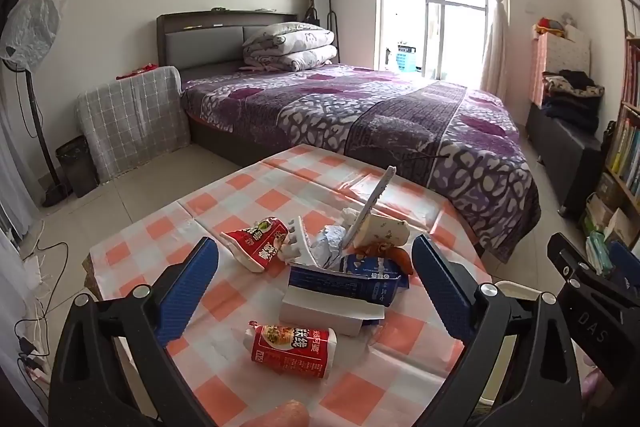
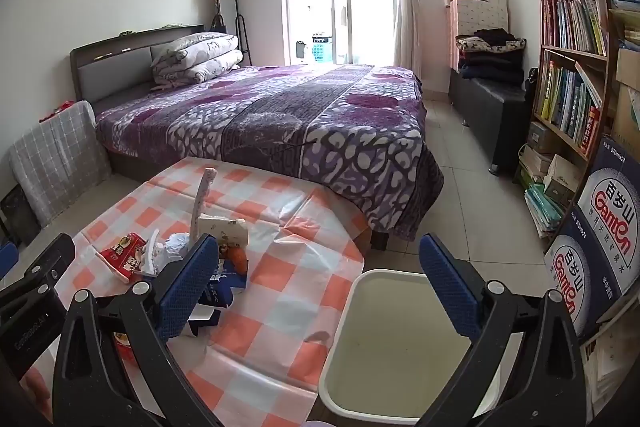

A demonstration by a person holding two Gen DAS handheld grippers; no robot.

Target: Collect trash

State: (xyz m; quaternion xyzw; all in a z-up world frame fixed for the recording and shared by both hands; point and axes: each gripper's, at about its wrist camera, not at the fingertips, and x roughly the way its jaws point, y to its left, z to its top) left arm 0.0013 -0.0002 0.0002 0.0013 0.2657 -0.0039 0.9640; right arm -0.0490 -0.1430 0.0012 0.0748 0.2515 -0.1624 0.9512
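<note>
Blue textured pads line the black two-finger left gripper, whose jaws stand wide apart and grip nothing. It hangs above the checked orange-and-white plastic tablecloth, pointed at the litter, which suggests it is lining up for a first pick. Just under and slightly behind its fingertips lies a red cylindrical snack wrapper with white ends, the nearest piece. Straight ahead between the fingers sits a torn dark-blue carton resting on a white flap, stuffed with crumpled white paper and a stiff white card strip that sticks up at a slant. Ahead and to the left lies a crushed red noodle cup on its side.

The black right gripper, also blue-padded, is likewise spread open and empty. It is held over the table's right edge, where a pale rectangular plastic bin stands below and just ahead of it, beside the table, apparently placed to receive the trash. Nothing shows inside the bin, so collecting looks not yet begun.
</note>
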